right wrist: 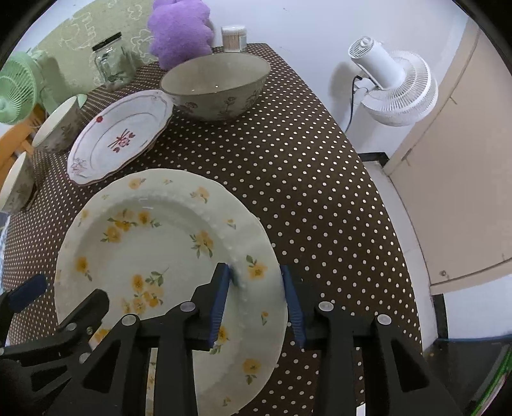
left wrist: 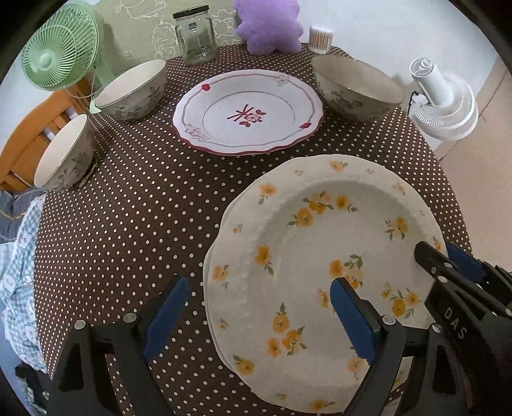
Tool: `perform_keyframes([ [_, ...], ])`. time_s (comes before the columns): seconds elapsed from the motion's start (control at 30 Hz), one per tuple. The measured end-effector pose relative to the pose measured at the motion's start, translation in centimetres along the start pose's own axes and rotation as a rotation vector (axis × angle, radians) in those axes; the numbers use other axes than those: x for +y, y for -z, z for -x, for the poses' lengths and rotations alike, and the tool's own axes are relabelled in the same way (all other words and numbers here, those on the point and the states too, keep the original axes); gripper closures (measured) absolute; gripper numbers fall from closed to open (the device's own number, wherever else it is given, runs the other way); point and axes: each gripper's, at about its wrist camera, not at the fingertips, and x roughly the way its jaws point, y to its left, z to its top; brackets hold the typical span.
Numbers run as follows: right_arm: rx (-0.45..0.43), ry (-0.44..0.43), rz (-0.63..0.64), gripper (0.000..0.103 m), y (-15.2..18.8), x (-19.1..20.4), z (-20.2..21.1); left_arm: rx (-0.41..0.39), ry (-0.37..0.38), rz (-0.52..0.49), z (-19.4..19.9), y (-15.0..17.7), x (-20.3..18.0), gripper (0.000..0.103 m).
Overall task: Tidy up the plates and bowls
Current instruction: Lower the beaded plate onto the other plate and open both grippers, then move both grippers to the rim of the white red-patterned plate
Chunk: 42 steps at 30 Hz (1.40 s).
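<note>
- Plates and bowls sit spread over a bench under a brown dotted cloth; places below are given relative to the yellow-flowered plate, nearest the cameras.
- Far left of that plate, at the bench edge, stands a small floral bowl; a second small bowl stands behind it, beside a green fan.
- Behind the yellow-flowered plate, well apart from it, lies a red-trimmed plate.
- Behind and to the right stands a large floral bowl, with a white fan beyond the bench.
- A glass jar, a purple plush toy and a tub of cotton swabs line the far edge.
- The left hand-held gripper hangs wide and empty over the yellow-flowered plate's left rim, one pad over the cloth, one over the plate.
- The right hand-held gripper is narrow, astride the plate's right rim; blur there hides whether the pads press.
- Progress, as a judgement: early. A second rim peeks out under the yellow-flowered plate, so two plates seem stacked; the red-trimmed plate and all three bowls are still separate.
- Hard to make out: the lower plate's pattern, and the plate's near edge, hidden by the hand-held grippers.
</note>
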Motion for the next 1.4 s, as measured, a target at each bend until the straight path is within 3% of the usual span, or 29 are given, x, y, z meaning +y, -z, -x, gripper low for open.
perform_keyframes([
  [0.13,-0.001,0.012,-0.03,0.032,0.2,0.4,0.6,-0.023,0.038,-0.005,0.9,0.3,1.2,0.012],
  [0.17,-0.014,0.022,-0.031,0.03,0.2,0.6,1.0,-0.028,0.043,-0.008,1.2,0.3,1.7,0.012],
  [0.53,-0.111,0.02,-0.071,0.027,0.4,5.4,4.7,-0.149,0.074,-0.062,4.1,-0.2,7.2,0.012],
  [0.9,-0.209,0.032,-0.101,0.027,-0.8,10.8,6.7,-0.246,0.057,-0.096,4.9,-2.7,11.7,0.015],
  [1.17,-0.234,0.031,-0.096,0.027,-3.3,11.9,6.0,-0.269,0.045,-0.059,4.1,-5.3,12.3,0.015],
  [1.4,-0.23,-0.011,-0.098,0.029,-6.4,11.5,2.9,-0.261,0.001,-0.047,0.8,-8.2,11.0,0.021],
])
